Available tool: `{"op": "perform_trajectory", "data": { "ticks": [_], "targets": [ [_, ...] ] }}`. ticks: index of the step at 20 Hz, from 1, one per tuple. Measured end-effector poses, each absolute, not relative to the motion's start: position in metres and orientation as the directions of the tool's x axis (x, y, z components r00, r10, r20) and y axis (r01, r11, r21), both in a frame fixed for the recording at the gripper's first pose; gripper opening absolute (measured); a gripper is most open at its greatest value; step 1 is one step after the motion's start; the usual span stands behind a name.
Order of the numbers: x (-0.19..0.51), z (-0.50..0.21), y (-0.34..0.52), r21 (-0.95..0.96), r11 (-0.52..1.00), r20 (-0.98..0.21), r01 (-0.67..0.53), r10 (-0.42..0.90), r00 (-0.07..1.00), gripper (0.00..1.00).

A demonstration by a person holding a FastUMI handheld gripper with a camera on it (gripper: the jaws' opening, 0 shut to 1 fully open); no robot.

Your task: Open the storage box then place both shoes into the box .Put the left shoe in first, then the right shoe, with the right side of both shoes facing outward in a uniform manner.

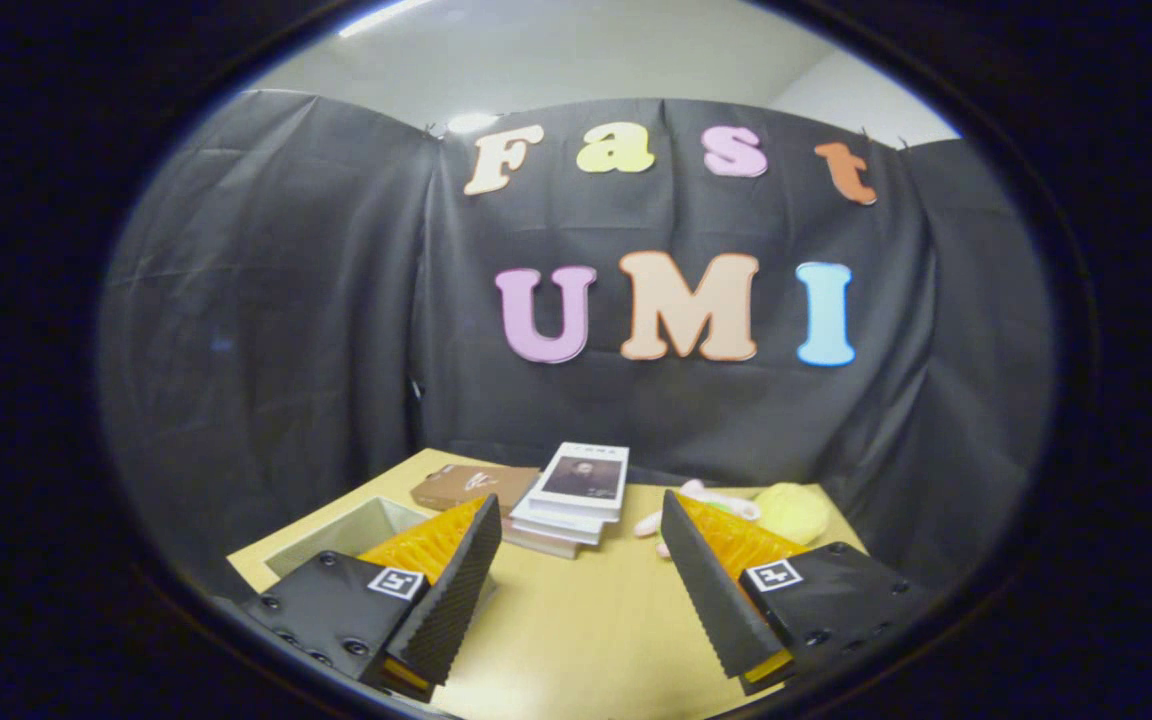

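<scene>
My gripper [581, 535] hangs above the table [576, 620], jaws wide and empty, ready to reach. The box [351, 530], seemingly lidless, sits at ten o'clock behind my left finger; books [576, 490] at twelve; shoes unseen.

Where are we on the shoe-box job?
Done: nothing visibly; a pale open-topped box sits by the left finger, its inside hidden. In hand: nothing; the tool is open over bare table. Beyond it lie a stack of books, a brown book and yellow and pink soft items. Left: essentially every step.
</scene>
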State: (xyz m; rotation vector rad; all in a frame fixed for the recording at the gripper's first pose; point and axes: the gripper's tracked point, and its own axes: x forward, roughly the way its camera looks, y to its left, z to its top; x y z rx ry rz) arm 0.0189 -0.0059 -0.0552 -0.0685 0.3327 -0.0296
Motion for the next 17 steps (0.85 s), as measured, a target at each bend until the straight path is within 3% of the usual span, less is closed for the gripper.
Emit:
{"op": "perform_trajectory", "data": {
  "ticks": [9,17],
  "targets": [
    [-0.010,-0.036,-0.066,-0.058,0.984,-0.199,0.169,-0.178,0.964,1.00],
    [-0.010,-0.033,-0.077,-0.053,0.978,-0.169,0.204,-0.210,0.963,1.00]
  ]
}}
